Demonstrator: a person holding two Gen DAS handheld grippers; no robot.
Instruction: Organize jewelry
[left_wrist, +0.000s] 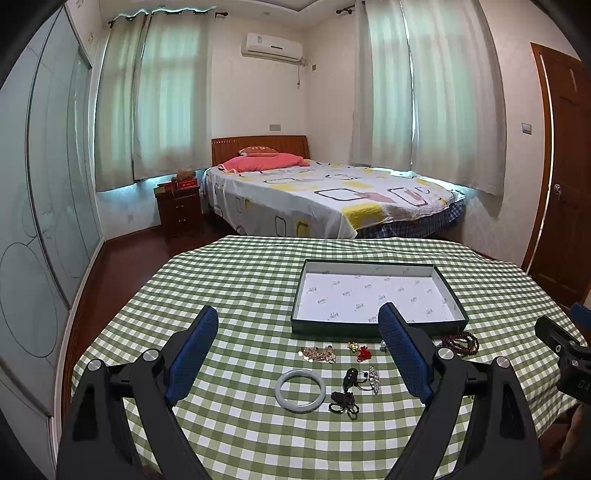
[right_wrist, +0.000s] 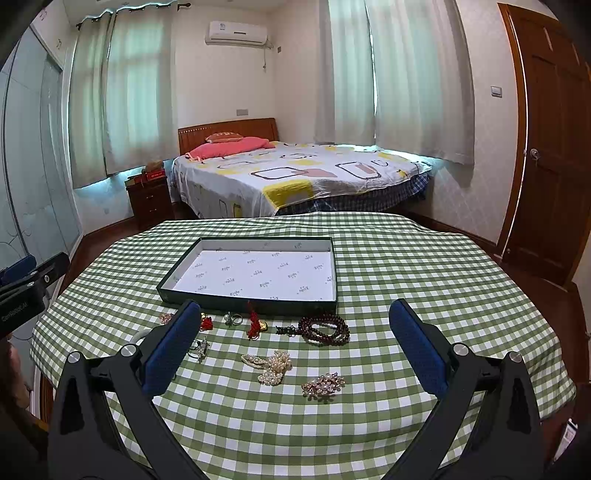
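Note:
A dark shallow box (left_wrist: 373, 328) with white patterned lining stands empty on the green checked table; it also shows in the right wrist view (right_wrist: 251, 308). Jewelry lies in front of it. In the left wrist view: a pale jade bangle (left_wrist: 300, 390), a black knotted piece (left_wrist: 343, 404), a coin bracelet (left_wrist: 318, 353), a crystal clip (left_wrist: 373, 378). In the right wrist view: a dark red bead string (right_wrist: 327, 328), a pearl hair clip (right_wrist: 271, 367), a rhinestone brooch (right_wrist: 323, 384), a red tassel charm (right_wrist: 254, 324). My left gripper (left_wrist: 298, 323) is open above the bangle. My right gripper (right_wrist: 294, 317) is open above the pearls.
The table's edges (right_wrist: 535, 354) fall away left and right. A bed (left_wrist: 325, 195) stands beyond the table, a nightstand (left_wrist: 179, 208) to its left, a wooden door (right_wrist: 550, 147) at the right. The right gripper's body (left_wrist: 565, 350) shows at the left view's right edge.

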